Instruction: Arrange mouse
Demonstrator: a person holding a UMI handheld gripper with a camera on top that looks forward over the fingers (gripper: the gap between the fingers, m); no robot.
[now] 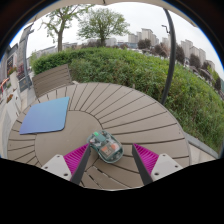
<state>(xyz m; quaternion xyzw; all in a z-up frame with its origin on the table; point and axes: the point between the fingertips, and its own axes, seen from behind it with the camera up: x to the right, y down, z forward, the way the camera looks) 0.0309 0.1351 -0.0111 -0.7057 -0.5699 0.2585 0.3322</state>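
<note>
A small mouse [105, 147] with a see-through greenish shell lies on the round slatted wooden table [120, 110]. It rests between my fingers, close against the left finger [82, 160], with a clear gap to the right finger [140, 160]. My gripper [112, 152] is open around it, and both magenta pads show. A blue mouse mat [46, 115] lies flat on the table, beyond the fingers to the left.
The table's curved far edge runs in front of a low green hedge [140, 70]. A wooden planter box [52, 78] stands behind the mat. Trees, a lamp post and buildings rise far off.
</note>
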